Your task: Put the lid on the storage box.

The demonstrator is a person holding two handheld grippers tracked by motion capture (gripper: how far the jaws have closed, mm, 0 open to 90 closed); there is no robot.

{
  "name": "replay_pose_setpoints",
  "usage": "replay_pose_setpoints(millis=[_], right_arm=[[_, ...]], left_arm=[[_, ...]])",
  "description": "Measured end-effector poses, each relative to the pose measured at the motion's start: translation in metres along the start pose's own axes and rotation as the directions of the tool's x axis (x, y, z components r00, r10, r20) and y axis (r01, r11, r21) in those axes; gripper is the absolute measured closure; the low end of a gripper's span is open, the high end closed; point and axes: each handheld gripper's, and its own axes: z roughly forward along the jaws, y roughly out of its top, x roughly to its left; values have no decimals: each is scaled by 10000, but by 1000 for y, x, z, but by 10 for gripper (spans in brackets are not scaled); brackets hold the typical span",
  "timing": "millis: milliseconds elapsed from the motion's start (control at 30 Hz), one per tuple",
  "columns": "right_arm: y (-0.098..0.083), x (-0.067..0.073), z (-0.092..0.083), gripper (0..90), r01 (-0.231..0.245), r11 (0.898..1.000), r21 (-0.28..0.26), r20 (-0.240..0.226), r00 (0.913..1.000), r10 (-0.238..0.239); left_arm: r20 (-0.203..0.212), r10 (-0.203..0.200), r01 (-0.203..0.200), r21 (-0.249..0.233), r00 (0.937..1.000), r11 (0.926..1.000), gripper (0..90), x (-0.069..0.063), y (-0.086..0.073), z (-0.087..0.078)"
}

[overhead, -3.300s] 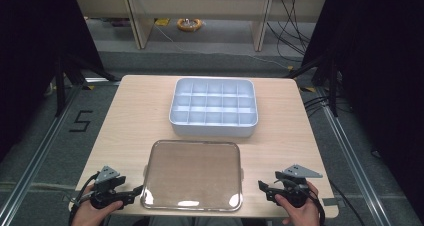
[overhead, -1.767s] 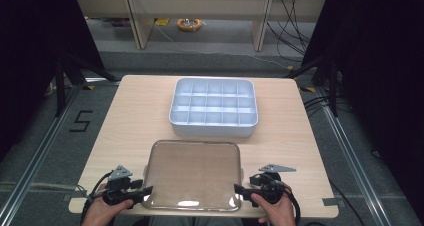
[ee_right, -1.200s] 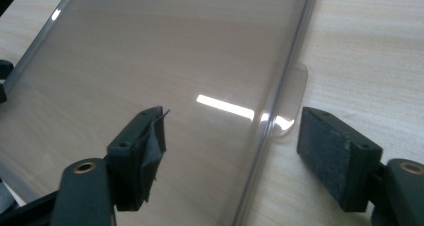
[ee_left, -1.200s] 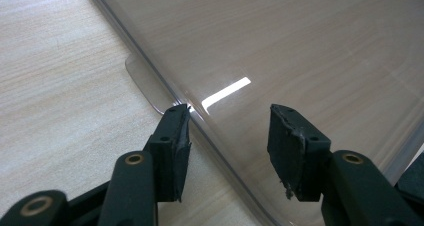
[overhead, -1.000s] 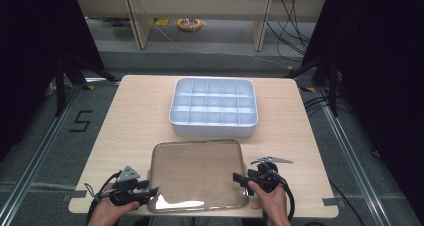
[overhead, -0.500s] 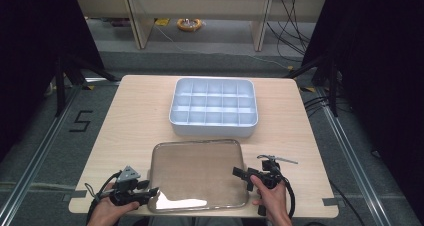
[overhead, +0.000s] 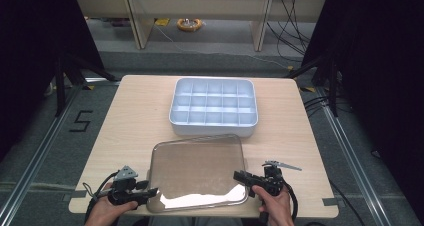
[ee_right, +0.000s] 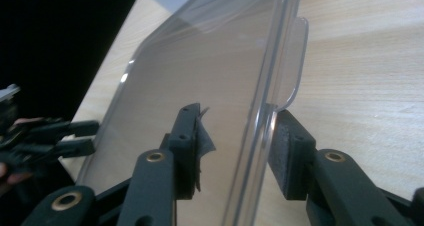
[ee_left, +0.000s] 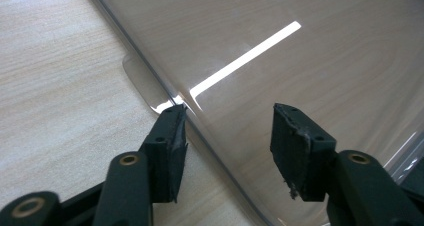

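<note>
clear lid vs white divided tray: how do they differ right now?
1. The clear lid is see-through and flat; the white divided tray is opaque, split into a grid of compartments.
2. The lid lies at the table's near edge; the tray lies farther back, mid-table.
3. The left gripper and right gripper straddle the lid's side rims; nothing touches the tray.
Both are rounded rectangles of similar footprint.

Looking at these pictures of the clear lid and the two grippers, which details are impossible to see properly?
- Right gripper view: whether the pads press the clear lid rim; the rim sits in the gap, contact unclear.
- Left gripper view: the lid's near corner is cut off by the bottom edge.
- High view: jaw openings of both grippers are too small; the hands cover them.
- High view: the compartment tray looks empty, but small contents could not be seen.
</note>
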Motion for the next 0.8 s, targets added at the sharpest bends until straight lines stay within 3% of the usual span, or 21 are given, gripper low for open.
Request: replay_pose_setpoints(millis=[100, 200, 267, 300, 333, 367, 433, 500, 567, 600, 633, 733, 800], right_arm=[[-1, 3, -6, 650, 217, 9996, -171, -456, 9987, -224], [-2, 6, -9, 656, 399, 9989, -235, -629, 9972, -413], [-3, 11, -13, 662, 821, 9962, -296, -939, 9920, -846], [-3, 11, -13, 662, 821, 9962, -296, -939, 9920, -846], [-2, 14, -14, 666, 1255, 9911, -447, -941, 9871, -1293], [-2, 14, -14, 666, 1255, 9911, -447, -941, 9871, -1293], [0, 16, -17, 677, 1457, 9883, -443, -1075, 9829, -1497], [1, 15, -17, 681, 1551, 9871, -405, -1144, 9807, -1587], [1, 17, -19, 682, 1161, 9929, -266, -1362, 9835, -1186], [2, 16, -19, 682, 1449, 9891, -254, -1318, 9803, -1470], [3, 14, -18, 682, 1617, 9866, -239, -1288, 9781, -1634], [3, 15, -20, 681, 1348, 9909, 69, -1345, 9820, -1326], [6, 15, -22, 682, 1614, 9869, 42, -1454, 9765, -1591]], left_arm=[[155, -124, 125, -64, 9998, 9999, 431, 2, 0, 1], [149, -167, 167, -20, 9997, 9999, 381, 3, 1, 0], [81, -304, 305, -140, 9995, 9994, 332, 5, 1, 1], [81, -304, 305, -140, 9995, 9994, 315, 5, 1, 1], [97, -415, 418, -242, 9991, 9988, 290, 7, 2, 2], [97, -415, 418, -242, 9991, 9988, 281, 7, 2, 2], [146, -856, 861, -406, 9962, 9955, 276, 14, 4, 2], [252, -1067, 1078, -499, 9940, 9929, 271, 18, 6, 3], [335, -1171, 1186, -472, 9926, 9918, 267, 20, 6, 3], [483, -1430, 1459, -634, 9885, 9873, 266, 22, 9, 6], [483, -1430, 1459, -634, 9885, 9873, 264, 22, 9, 6], [768, -1603, 1652, -621, 9841, 9843, 239, 23, 13, 10], [800, -1557, 1609, -630, 9846, 9850, 240, 22, 14, 11]])
